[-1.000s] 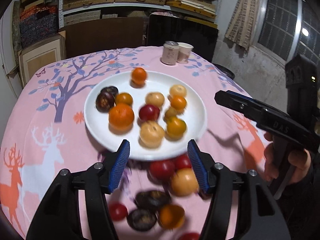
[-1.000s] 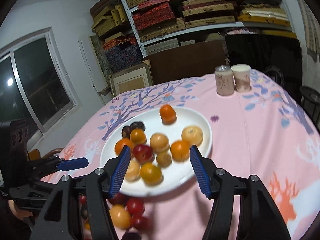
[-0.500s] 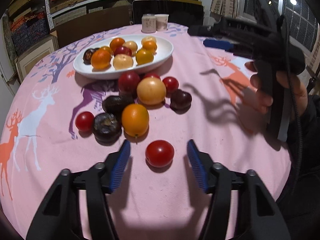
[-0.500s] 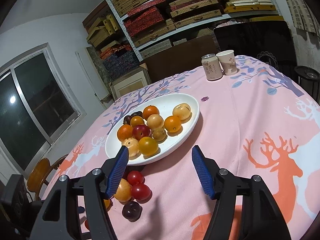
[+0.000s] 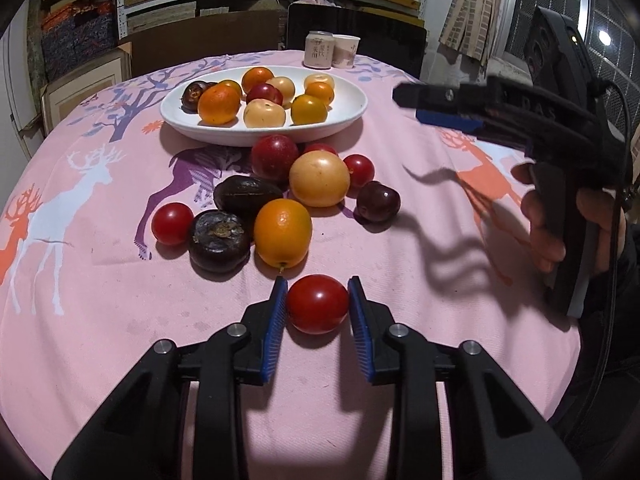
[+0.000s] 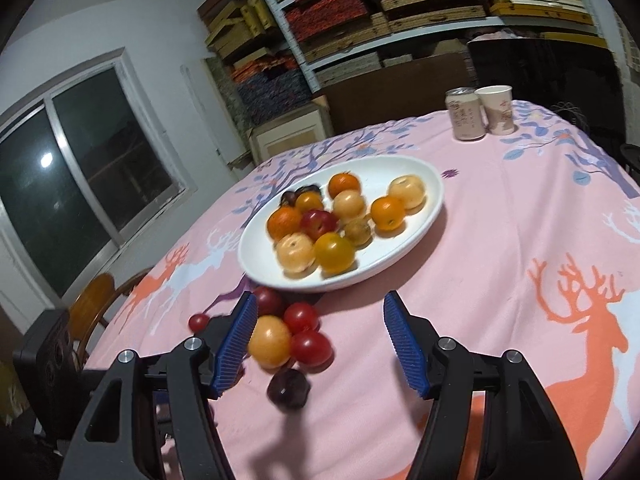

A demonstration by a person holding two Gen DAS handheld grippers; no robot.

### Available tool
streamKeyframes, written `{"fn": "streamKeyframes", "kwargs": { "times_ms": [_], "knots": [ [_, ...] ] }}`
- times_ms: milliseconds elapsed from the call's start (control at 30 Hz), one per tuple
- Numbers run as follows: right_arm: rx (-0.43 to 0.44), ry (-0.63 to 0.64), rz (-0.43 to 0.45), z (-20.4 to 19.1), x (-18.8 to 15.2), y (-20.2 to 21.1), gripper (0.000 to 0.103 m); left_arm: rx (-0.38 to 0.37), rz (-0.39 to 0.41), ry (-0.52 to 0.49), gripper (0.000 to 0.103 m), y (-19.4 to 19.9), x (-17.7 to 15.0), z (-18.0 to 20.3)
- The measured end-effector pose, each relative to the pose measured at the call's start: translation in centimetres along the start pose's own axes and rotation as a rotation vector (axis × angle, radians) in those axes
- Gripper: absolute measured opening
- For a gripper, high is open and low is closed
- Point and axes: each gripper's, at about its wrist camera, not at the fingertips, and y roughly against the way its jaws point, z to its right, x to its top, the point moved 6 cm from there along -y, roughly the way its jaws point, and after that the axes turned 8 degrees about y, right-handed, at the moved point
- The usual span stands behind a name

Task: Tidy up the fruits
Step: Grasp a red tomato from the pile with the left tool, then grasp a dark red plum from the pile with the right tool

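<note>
Left gripper [image 5: 317, 305] pinches a red tomato [image 5: 317, 303] low in frame on the pink tablecloth [image 5: 100, 300]; right gripper [image 6: 320, 340] spread open, empty, above loose fruit.

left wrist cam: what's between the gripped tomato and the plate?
A cluster of loose fruit on the cloth between the tomato and the plate; nearest, an orange. The left gripper pinches the tomato.
</note>
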Motion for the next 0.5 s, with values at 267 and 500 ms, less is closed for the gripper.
{"fn": "streamKeyframes", "kwargs": {
  "times_ms": [267,500],
  "knots": [
    [-0.041,0.165,-0.152,-4.1,-2.9,-0.9,0.064,-0.050,0.040,0.083,0.030,0.8,0.6,-1.2],
    [-0.086,0.210,-0.280,-5.2,-4.2,-3.3,0.039,-0.067,0.051,0.088,0.030,1.0,0.6,-1.1]
  ]
}}
